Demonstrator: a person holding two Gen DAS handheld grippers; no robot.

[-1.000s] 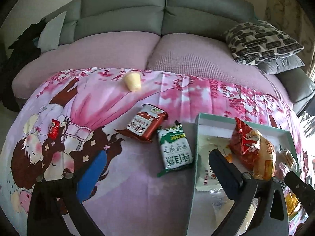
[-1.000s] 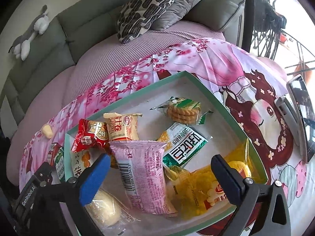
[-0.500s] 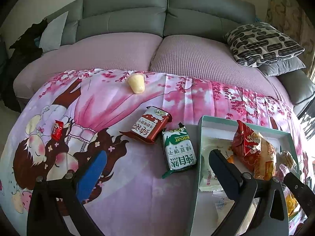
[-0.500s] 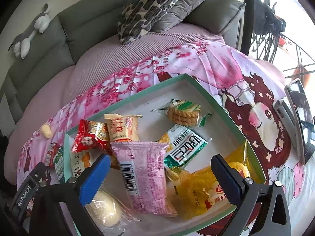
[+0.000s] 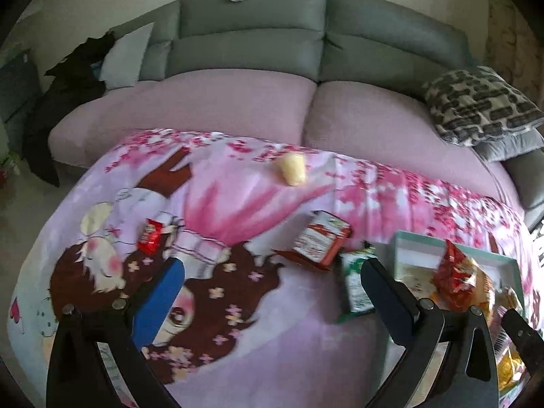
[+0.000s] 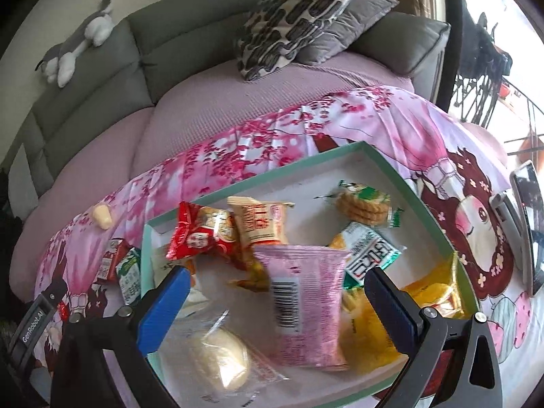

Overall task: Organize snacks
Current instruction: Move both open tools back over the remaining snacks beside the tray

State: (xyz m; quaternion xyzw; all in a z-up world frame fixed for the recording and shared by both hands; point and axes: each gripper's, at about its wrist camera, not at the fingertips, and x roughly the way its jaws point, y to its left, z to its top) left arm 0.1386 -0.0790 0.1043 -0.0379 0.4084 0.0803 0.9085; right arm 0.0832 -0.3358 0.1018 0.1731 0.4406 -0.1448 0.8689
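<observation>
Left wrist looks across the blanket (image 5: pixel 272 323) toward the sofa (image 5: pixel 251 44); right, close over the tray (image 6: pixel 391 165); both share these.

Green biscuit packet (image 5: pixel 355 284): right edge hidden behind the left gripper's finger (image 5: pixel 391 302); print blurred, unreadable.
Snack box (image 5: pixel 452 248): cut by the right frame edge in the left wrist view; near corner hidden behind gripper arms.
Bun in clear wrap (image 6: pixel 221 360): blurred, partly behind the blue finger (image 6: pixel 163 306).
Phone (image 6: pixel 528 224): cut off at the frame edge.
</observation>
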